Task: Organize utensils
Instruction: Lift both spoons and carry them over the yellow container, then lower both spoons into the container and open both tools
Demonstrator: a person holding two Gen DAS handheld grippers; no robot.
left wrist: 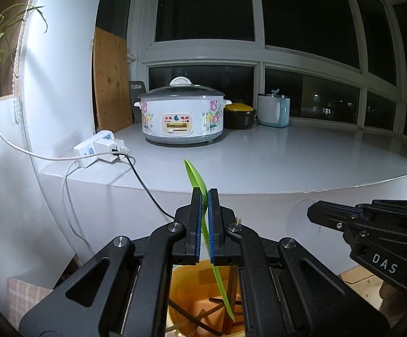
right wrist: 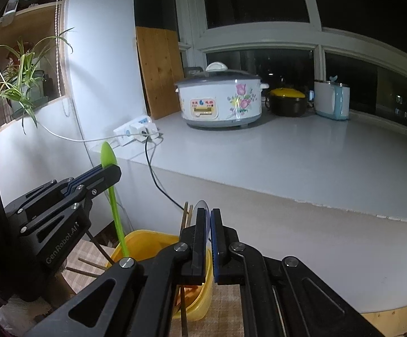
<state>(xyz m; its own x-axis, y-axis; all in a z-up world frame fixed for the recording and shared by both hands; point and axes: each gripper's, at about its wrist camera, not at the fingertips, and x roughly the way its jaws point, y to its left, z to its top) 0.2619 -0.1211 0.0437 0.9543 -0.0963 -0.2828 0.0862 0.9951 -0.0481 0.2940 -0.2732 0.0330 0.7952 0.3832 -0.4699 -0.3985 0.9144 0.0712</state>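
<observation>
The left gripper [left wrist: 205, 224] clamps a slim green plastic spoon [left wrist: 196, 179] upright over the yellow plastic tub [right wrist: 136, 238]; the right gripper [right wrist: 209, 238] pinches a clear plastic spoon [right wrist: 203, 206]. Thin handles could pivot and miss the tub.

Your cooker [left wrist: 181, 118] sits on the tabletop [left wrist: 287, 154]: power strip [left wrist: 99, 151] left of it, kettle [left wrist: 273, 109] right, board [left wrist: 110, 84] behind-left.

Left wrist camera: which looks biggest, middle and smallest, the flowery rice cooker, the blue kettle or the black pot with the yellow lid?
1. Flowery rice cooker
2. Blue kettle and black pot with the yellow lid: too alike to rank.
</observation>
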